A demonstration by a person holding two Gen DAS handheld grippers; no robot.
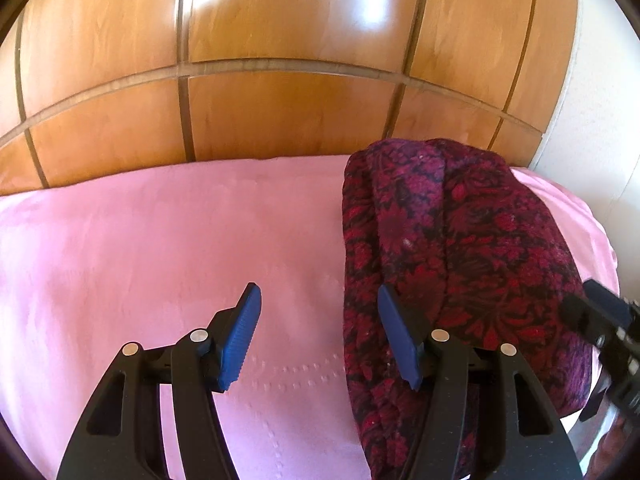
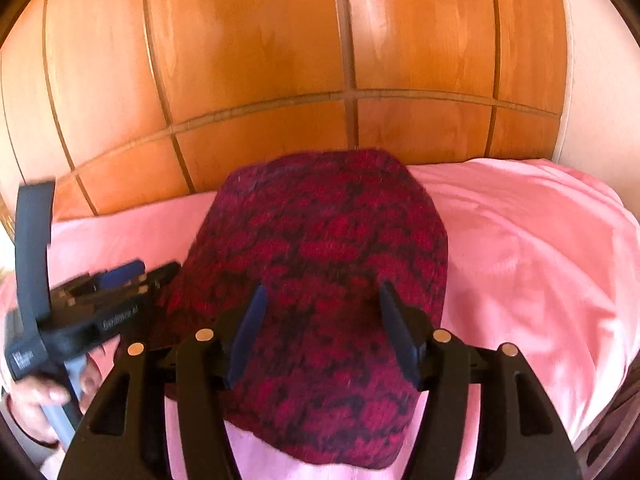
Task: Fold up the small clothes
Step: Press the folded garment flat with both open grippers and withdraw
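Note:
A dark red and black floral garment [image 1: 452, 248] lies folded in a compact bundle on a pink sheet [image 1: 160, 248]. My left gripper [image 1: 316, 332] is open and empty, hovering over the bundle's left edge, with its right finger above the cloth. In the right wrist view the same garment [image 2: 320, 264] fills the middle. My right gripper [image 2: 322, 332] is open and empty just above the bundle's near part. The left gripper also shows in the right wrist view [image 2: 136, 276], blurred, at the garment's left side. The right gripper shows at the right edge of the left wrist view [image 1: 600, 312].
A glossy wooden panelled headboard [image 1: 280, 60] rises right behind the sheet. A pale wall [image 1: 592, 100] stands to the right. The pink sheet [image 2: 520, 248] drops off at its right edge. The person's hand [image 2: 36, 400] holds the left gripper's handle.

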